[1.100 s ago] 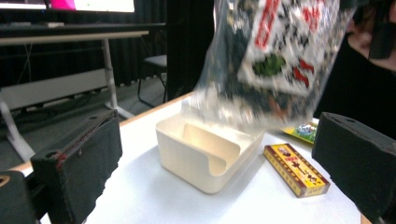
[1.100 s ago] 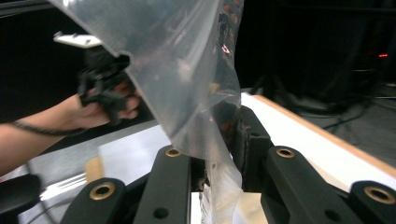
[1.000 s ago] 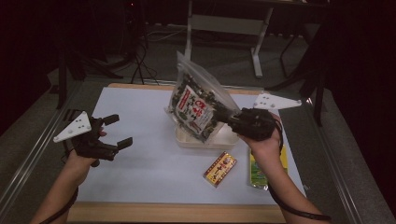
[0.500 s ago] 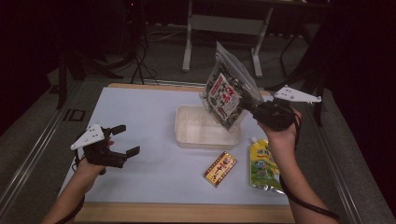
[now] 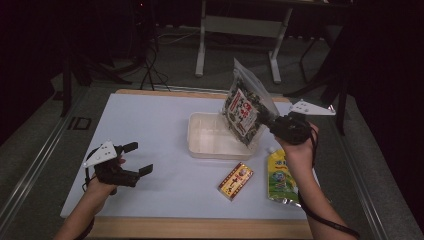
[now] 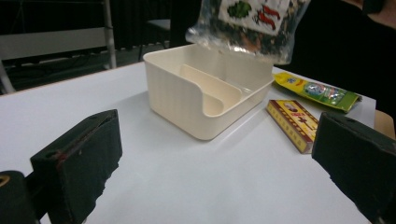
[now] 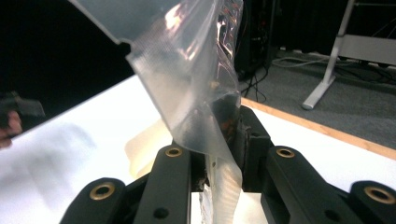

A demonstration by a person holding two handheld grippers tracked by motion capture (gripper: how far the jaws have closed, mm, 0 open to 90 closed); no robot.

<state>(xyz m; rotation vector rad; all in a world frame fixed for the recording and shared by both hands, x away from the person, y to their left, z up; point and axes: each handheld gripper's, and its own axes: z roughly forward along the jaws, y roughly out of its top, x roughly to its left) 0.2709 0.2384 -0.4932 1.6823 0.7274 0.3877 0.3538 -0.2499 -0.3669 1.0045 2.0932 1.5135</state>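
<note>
1. The right gripper (image 5: pixel 270 121) is clamped on a clear plastic bag (image 5: pixel 246 107) that holds dark contents and bears a red and white label; in the right gripper view the bag (image 7: pixel 196 93) is pinched between the two black jaws and rises above them.
2. The bag hangs in the air, tilted, over the right end of the cream box (image 5: pixel 210 145), its lower edge close to the box's rim; whether it touches the rim cannot be told.
3. The box stands on the white table (image 5: pixel 150 130) near its middle and has an inner divider, seen in the left gripper view (image 6: pixel 205 93).
4. The left gripper (image 5: pixel 134 159) is held just above the table's left part, well apart from the box, its jaws spread wide with nothing between them.
5. A red and yellow packet (image 5: pixel 235 180) lies flat in front of the box, toward the person.
6. A yellow and green pouch (image 5: pixel 281 175) lies beside that packet, under the right forearm.
</note>
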